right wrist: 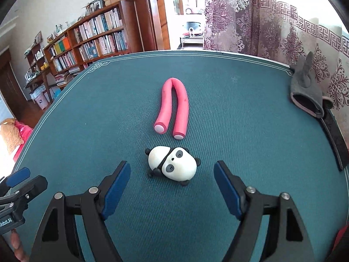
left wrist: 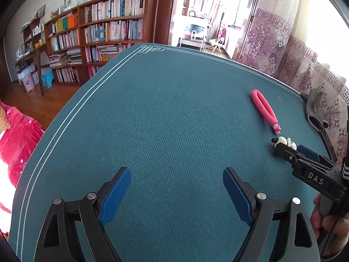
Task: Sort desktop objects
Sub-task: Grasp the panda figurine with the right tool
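A small panda figurine (right wrist: 172,163) lies on its side on the teal-covered counter (right wrist: 250,152), just ahead of the right gripper (right wrist: 172,187) and roughly centred between its blue pads (right wrist: 116,187), which stand wide apart and touch nothing. Just beyond the panda, toward the counter's far edge, a pink foam tube (right wrist: 174,104) bent into a U lies flat, its two cut ends facing the figurine but apart from it.

In the left wrist view the panda (left wrist: 283,142) is mostly hidden behind the right gripper's (left wrist: 303,152) dark finger, only its head and back showing, and the foam tube (left wrist: 264,109) appears foreshortened near the counter's right side.

The left gripper (left wrist: 176,194) hangs over bare cloth toward the counter's left side, its jaws spread wide and holding nothing. It shows only in part at the lower left corner of the right wrist view (right wrist: 17,181).

At the counter's far right corner a grey glove (right wrist: 305,91) lies slumped at the edge, with a dark strap (right wrist: 336,139) running along the right edge below it; what the strap is cannot be made out. A person's fingers (left wrist: 322,218) are cut off at the frame's lower right.
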`<state>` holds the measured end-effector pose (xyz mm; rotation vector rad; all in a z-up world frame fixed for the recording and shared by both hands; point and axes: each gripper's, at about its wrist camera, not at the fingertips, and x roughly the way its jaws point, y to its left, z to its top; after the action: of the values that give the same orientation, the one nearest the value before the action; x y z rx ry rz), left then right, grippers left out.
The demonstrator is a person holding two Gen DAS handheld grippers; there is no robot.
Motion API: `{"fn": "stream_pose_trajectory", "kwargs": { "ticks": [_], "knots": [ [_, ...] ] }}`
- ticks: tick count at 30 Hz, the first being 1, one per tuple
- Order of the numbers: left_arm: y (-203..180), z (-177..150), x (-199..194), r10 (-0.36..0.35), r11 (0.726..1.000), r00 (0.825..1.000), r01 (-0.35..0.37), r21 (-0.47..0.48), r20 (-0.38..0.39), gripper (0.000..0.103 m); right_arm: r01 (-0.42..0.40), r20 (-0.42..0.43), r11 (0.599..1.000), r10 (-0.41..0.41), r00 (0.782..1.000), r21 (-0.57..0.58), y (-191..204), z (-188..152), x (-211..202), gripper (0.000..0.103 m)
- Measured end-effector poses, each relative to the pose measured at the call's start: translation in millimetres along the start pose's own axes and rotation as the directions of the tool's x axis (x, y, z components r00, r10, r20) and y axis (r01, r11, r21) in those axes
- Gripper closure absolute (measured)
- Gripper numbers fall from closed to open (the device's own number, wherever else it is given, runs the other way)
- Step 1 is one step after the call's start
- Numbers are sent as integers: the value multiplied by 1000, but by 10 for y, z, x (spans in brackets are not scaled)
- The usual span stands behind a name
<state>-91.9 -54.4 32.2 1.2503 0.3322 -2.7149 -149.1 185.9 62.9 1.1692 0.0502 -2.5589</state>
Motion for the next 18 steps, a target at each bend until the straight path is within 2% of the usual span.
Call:
{"fn": "stream_pose_trajectory", "kwargs": {
  "ticks": [1,2,3,4,11,18],
  "knots": [
    [-19,26,25,-8,1000,1000,8,4,-1,15,4,-7,1000,-4,1000,1,-7,6,38,27],
    [-41,51,49,-15,1000,1000,15,9,-1,15,10,-22,1000,-10,1000,0,1,17,86,38],
    [-67,73,71,-22,1000,1000,22,15,-2,15,18,-31,1000,-18,999,-3,10,30,120,44],
    [-92,99,95,-31,999,1000,31,21,-3,15,23,-15,1000,-23,1000,-14,18,24,103,47],
    [-503,332,331,-106,991,994,108,76,-29,15,17,-27,1000,-17,999,-4,-25,-88,-43,49],
    [-1138,659,618,-151,973,988,152,175,-16,15,7,-21,997,-6,1000,81,-261,-453,-351,49]
  ]
}}
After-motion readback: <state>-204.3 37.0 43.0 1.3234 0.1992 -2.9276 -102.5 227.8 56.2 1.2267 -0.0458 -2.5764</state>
